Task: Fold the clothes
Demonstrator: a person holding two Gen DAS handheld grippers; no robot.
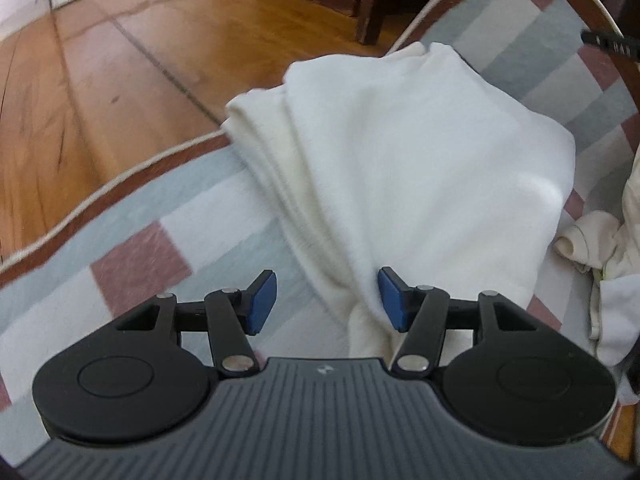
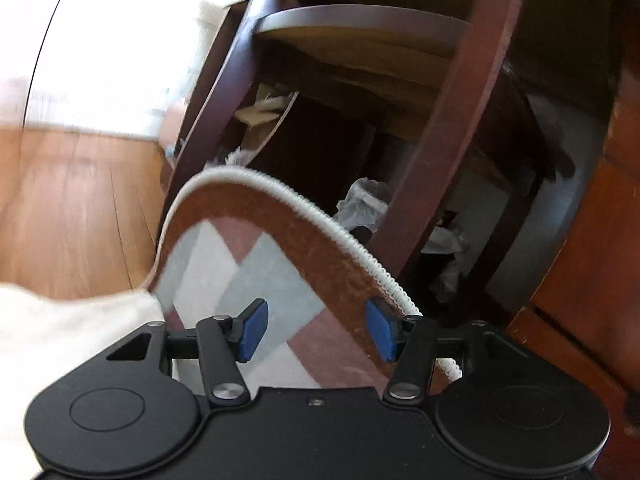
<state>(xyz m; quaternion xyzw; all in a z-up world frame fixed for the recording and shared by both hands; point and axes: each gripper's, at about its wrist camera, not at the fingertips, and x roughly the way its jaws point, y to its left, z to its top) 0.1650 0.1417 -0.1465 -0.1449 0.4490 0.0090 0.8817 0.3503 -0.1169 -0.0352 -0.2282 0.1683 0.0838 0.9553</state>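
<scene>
Left wrist view: white garment (image 1: 400,168), folded into a thick multi-layer bundle, lies on the checked rug (image 1: 132,216) near its corner, wood floor (image 1: 100,80) beyond the rug's brown border. Left gripper (image 1: 327,300) sits low at the near end of the bundle, jaws spread apart; the right blue pad (image 1: 390,300) touches the cloth edge, the left pad (image 1: 262,300) stands clear over the rug, nothing clamped. A second heap of pale clothes (image 1: 600,248) lies just beside the bundle at the right edge of view, unfolded and rumpled. A dark object at top right is too cropped to identify. Right wrist view: right gripper (image 2: 316,330) also has its jaws apart and holds nothing, aimed over the rug corner (image 2: 256,248) toward dark chair legs (image 2: 452,120) and clutter under the furniture; only a strip of white cloth (image 2: 68,328) shows at its left edge. Judgement: one garment looks finished or nearly so, and the step in hand is either a last tidy of this bundle or a release from it. Next move likely calls for swinging the right gripper back toward the fabric, then picking a single layer from the rumpled heap without dragging the folded bundle; view is motion-blurred, so contact detail is uncertain
</scene>
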